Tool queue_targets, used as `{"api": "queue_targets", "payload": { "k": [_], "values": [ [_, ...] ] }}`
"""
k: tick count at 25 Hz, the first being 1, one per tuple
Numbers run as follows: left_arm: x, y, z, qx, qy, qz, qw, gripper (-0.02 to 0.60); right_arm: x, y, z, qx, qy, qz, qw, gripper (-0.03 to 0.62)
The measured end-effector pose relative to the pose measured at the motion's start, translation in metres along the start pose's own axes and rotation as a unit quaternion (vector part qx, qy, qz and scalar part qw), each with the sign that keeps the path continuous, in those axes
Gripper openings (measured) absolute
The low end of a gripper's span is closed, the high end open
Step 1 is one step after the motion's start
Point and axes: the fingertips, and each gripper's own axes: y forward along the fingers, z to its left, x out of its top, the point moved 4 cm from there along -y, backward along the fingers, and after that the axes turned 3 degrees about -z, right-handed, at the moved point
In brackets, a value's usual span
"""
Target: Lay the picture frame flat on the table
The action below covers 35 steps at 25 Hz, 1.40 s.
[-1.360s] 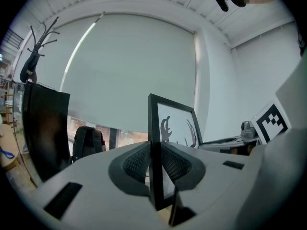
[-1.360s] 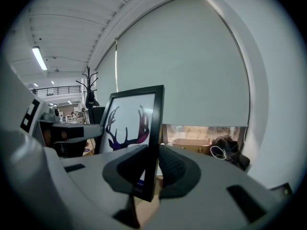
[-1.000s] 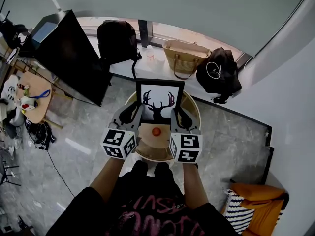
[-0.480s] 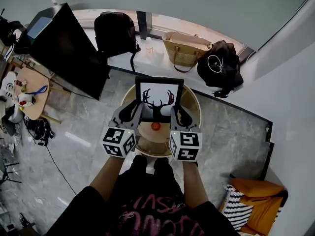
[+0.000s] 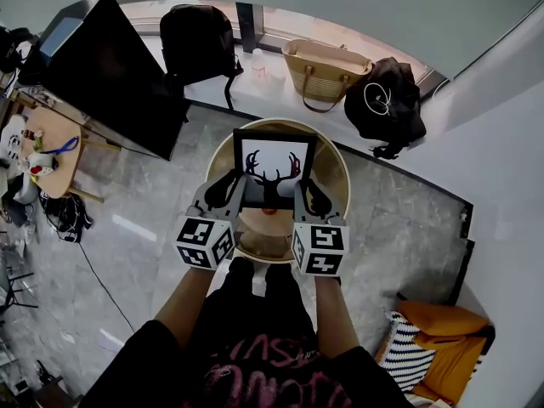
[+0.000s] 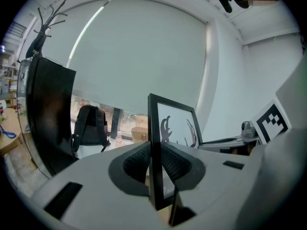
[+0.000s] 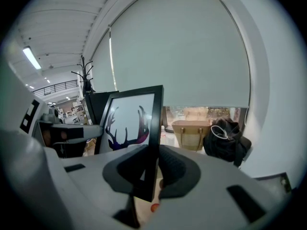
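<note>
The picture frame, clamped upright by its side edges in our left gripper and right gripper over the round table, needs us to tip both together and lower evenly.

Along window ledge, left to right: black backpack, clear bottle, woven straw bag, black bag with white cord on top. At left, big dark screen; beside it, small cluttered wooden side table. Lower right, orange cushion touching striped cushion. Grey marbled floor. Pale roller blind drawn down.
</note>
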Motion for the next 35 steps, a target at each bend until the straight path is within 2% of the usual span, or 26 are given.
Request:
{"api": "queue_targets", "payload": {
  "k": [35],
  "values": [
    [-0.096,0.014,0.014,0.018,-0.040,0.074,0.9963,0.072,-0.093,0.028,-0.011,0.007,0.025,0.081,0.996,0.081]
  ]
}}
